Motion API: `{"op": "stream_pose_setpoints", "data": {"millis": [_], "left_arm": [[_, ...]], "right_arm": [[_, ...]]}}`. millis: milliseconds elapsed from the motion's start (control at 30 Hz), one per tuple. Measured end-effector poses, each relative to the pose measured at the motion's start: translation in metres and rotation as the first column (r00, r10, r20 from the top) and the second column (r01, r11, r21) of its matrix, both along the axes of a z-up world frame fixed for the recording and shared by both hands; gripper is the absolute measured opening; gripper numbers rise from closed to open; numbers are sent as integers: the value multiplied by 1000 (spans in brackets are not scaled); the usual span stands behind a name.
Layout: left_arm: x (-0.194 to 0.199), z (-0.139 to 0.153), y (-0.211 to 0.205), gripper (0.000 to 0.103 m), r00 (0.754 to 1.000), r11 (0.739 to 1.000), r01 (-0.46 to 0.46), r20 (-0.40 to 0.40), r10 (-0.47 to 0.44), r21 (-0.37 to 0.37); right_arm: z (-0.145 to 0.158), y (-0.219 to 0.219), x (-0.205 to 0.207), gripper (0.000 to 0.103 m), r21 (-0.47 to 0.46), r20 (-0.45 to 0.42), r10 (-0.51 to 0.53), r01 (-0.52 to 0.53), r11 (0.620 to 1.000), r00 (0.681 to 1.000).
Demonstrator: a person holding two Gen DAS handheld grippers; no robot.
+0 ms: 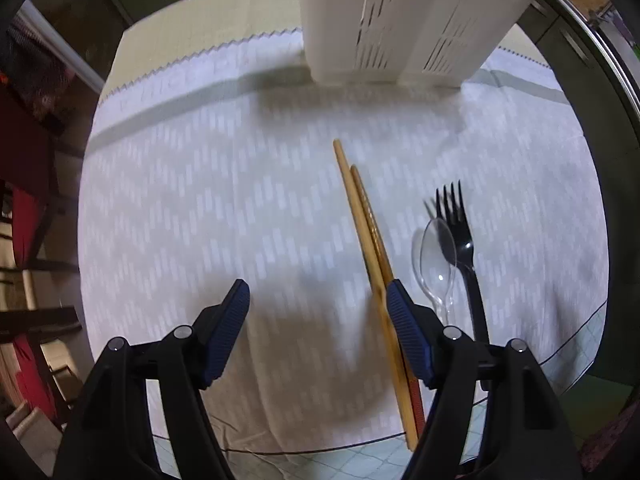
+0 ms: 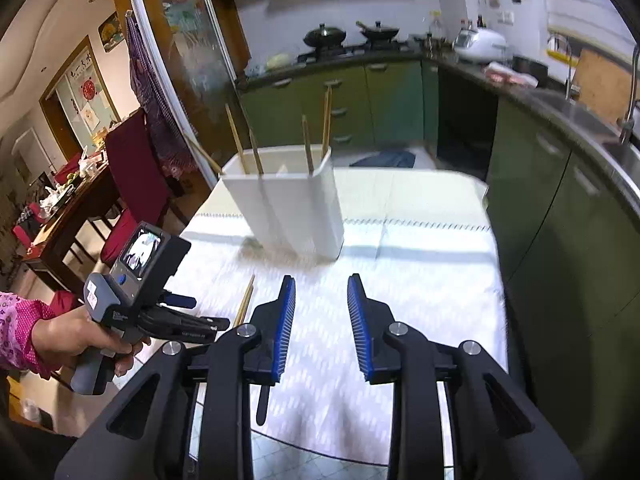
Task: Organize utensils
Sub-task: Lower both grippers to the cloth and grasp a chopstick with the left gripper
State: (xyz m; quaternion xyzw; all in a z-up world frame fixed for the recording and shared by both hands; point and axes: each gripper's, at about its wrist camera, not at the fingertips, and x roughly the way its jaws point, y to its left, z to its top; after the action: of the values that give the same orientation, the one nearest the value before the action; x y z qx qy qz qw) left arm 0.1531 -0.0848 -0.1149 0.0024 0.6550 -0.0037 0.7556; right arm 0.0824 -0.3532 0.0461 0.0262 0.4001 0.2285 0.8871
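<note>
Chopstick pair (image 1: 366,236) lies flat on worktop cloth (image 1: 200,200), tips toward white utensil holder (image 1: 400,20). Clear spoon (image 1: 436,256) and black fork (image 1: 460,240) lie just beside pair. Holder already carries upright chopsticks (image 2: 306,144). Your left gripper (image 1: 318,312): jaws wide apart, nothing gripped, one pad over pair. Your right gripper (image 2: 322,320): jaws partly apart, empty, above cloth.

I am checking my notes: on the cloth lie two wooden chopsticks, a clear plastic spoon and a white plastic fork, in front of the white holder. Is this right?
One detail is wrong: the fork is black, not white, as the left wrist view shows. The two chopsticks, the clear spoon and the white holder are as you wrote.
</note>
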Motion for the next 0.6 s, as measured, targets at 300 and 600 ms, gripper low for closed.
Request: {"op": "stream_pose_setpoints", "data": {"millis": [300,600], "left_arm": [[2,-15,-1,69,999,1000,-25,-32,26,16],[19,-32,-13,70,997,999,-43,-56,44,8]], "right_arm": [[-17,13,14,34,22,-58,28,-27,999,998],[-19,22,18,34,-3,-79,37,-38,999,996]]}}
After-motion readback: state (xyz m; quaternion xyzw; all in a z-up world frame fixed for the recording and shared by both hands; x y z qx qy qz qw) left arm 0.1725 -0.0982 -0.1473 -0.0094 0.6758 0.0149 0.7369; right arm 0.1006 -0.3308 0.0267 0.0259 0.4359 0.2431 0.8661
